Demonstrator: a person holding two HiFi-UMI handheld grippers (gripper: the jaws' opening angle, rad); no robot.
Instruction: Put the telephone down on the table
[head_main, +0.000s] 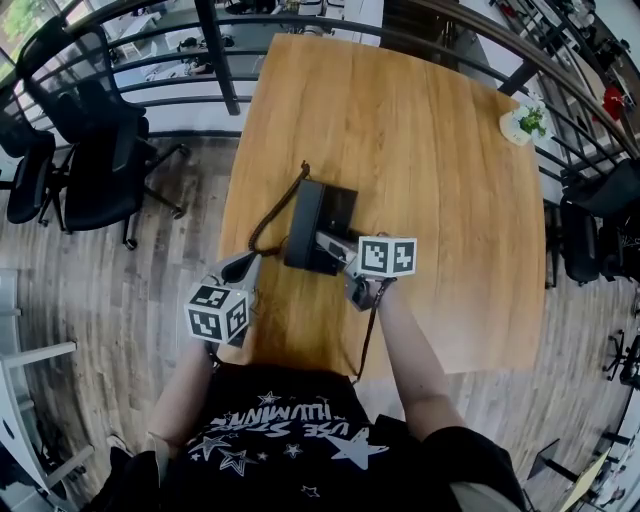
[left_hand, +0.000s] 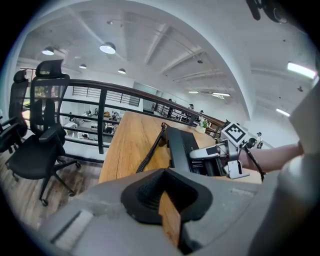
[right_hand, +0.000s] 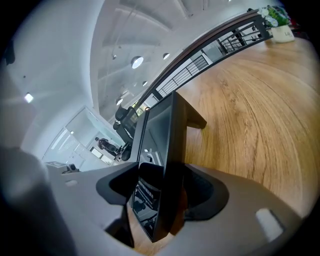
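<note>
- A big wooden table (head_main: 430, 150) filled the view below me, and the telephone (head_main: 308, 222) was on its near half, towards the left side.
- Off to the left, black office chairs (head_main: 95, 150) stood beside a dark railing (head_main: 215, 50).
- The telephone was a black slab, and there it stood, up on its edge with its underside resting on the wood.
- My right gripper (head_main: 330, 247) was at the telephone's near end. Its fingers (right_hand: 200, 192) stood wide apart, one on each side of the slab's edge, and as far as I could see they were not clamping it.
- My left gripper (head_main: 240, 268) hung by the table's near left edge, apart from the telephone. Its fingers (left_hand: 149, 192) showed only a narrow gap, with nothing but tabletop seen through it.
- The coiled cord (head_main: 272, 212) ran from the telephone's far end and looped down along its left side.
- Smallest of all, a potted plant (head_main: 523, 122) sat at the table's far right edge.
</note>
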